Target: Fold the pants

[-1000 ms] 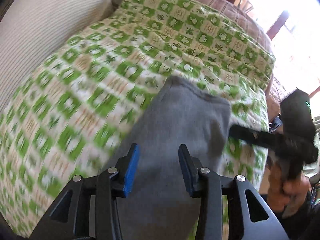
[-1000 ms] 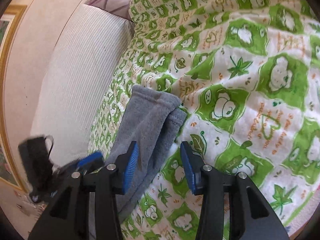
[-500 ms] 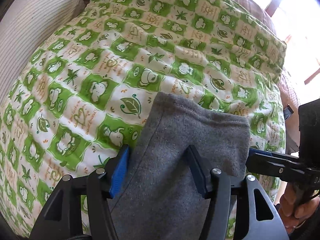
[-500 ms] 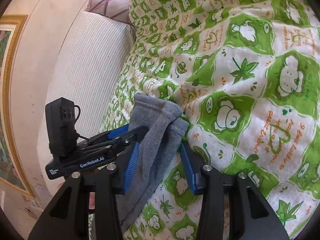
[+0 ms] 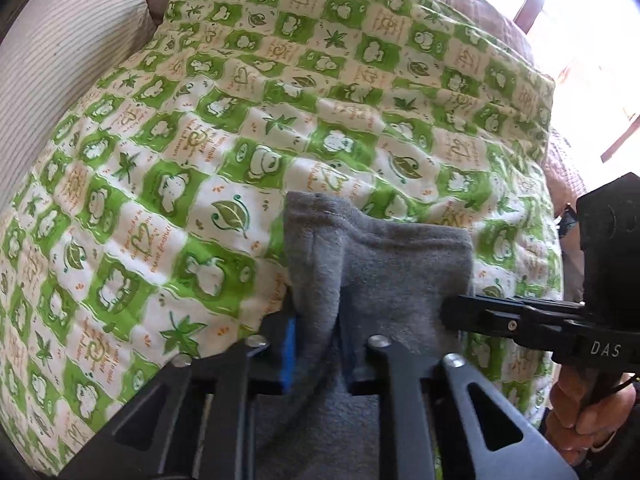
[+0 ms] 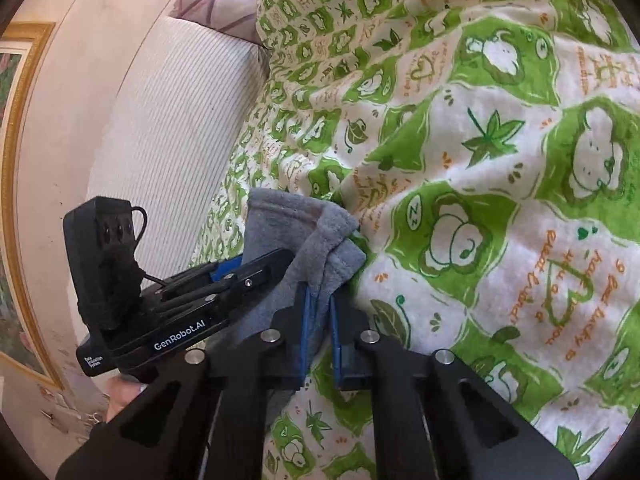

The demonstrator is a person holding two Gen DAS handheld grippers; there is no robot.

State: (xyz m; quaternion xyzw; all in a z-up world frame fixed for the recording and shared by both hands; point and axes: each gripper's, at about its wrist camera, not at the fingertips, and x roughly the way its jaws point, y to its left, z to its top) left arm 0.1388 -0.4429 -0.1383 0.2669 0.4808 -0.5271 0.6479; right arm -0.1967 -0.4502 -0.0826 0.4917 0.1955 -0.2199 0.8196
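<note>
My left gripper (image 5: 318,346) and right gripper (image 6: 319,334) are closing on the gray pants (image 5: 384,264) hem ahead, fabric between both; folding remains.

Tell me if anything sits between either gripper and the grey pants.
Nothing visible does. Both grippers are closing: the left gripper and right gripper already pinch the hem of the grey pants on the green patterned quilt.

The right gripper (image 6: 319,322) is closing its jaws on a fold of the grey fleece pants (image 6: 316,236), which lie on a green-and-white cartoon-print quilt (image 6: 480,160). From the left, the left gripper (image 6: 256,266) pinches the same pants beside it. A striped cushion (image 6: 168,120) lies behind.
</note>
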